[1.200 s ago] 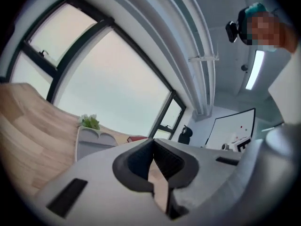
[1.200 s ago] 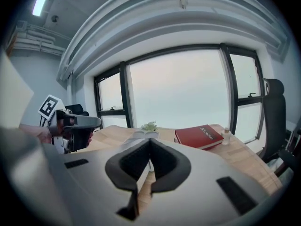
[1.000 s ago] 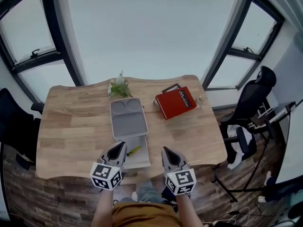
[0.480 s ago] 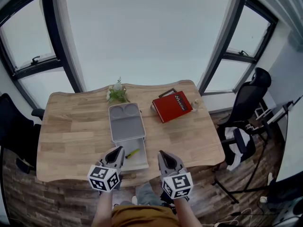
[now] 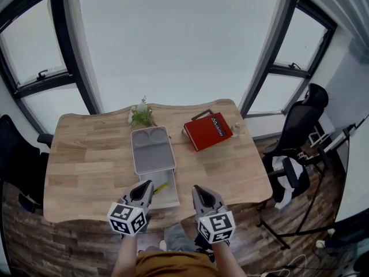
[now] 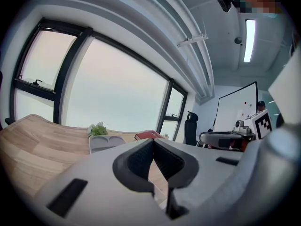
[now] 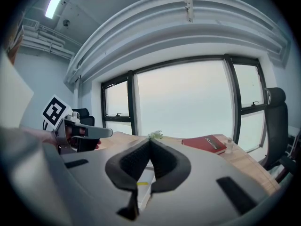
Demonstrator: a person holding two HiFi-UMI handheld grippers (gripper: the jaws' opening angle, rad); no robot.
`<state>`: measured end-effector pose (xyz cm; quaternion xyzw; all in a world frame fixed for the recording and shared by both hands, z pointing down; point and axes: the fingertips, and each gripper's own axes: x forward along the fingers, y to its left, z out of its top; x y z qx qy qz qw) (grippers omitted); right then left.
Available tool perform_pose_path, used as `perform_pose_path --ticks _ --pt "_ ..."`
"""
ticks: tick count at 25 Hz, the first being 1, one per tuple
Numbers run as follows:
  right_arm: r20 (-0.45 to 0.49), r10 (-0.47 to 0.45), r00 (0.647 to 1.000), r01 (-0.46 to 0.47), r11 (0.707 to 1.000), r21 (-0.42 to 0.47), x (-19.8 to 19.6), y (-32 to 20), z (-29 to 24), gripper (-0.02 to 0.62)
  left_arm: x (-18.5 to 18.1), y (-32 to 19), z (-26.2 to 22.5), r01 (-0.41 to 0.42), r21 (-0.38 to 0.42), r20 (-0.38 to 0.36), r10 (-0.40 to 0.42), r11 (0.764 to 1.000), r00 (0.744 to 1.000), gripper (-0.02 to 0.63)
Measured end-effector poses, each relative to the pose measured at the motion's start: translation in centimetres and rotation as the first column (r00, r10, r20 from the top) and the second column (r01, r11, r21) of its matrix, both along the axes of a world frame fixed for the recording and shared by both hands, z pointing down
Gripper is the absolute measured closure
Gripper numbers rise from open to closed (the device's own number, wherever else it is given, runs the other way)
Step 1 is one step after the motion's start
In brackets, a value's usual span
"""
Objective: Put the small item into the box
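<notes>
A grey box point(image 5: 153, 150) lies open mid-table, its grey half with two round hollows pointing away from me. Its white half point(image 5: 168, 196) reaches toward the near edge. A small yellow item point(image 5: 161, 187) lies in that white half; it also shows low between the right jaws as a yellow item point(image 7: 142, 183). My left gripper point(image 5: 147, 184) hovers at the near edge, just left of the white half, shut and empty. My right gripper point(image 5: 197, 189) hovers to the right of it, also shut with nothing held. From the left gripper point(image 6: 153, 141) the grey half point(image 6: 106, 142) lies ahead.
A red book point(image 5: 209, 130) lies at the back right with a small bottle point(image 5: 235, 127) beside it. A small plant point(image 5: 141, 113) stands behind the box. Office chairs point(image 5: 300, 120) stand right of the table point(image 5: 86, 154), another at the left. Windows lie beyond the far edge.
The head view has shifted slightly, so the table sits a little lower in the frame. Both grippers keep their places at the near edge and stay shut.
</notes>
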<state>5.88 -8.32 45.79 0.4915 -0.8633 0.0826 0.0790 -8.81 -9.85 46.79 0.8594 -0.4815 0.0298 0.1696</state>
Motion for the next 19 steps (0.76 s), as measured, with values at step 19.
perform_pose_path --ticks 19 --pt "0.003 -0.017 1.0 0.017 1.0 0.001 -1.2 0.4 -0.4 0.592 -0.6 0.2 0.2 -0.018 -0.005 0.003 0.018 1.0 1.0 0.601"
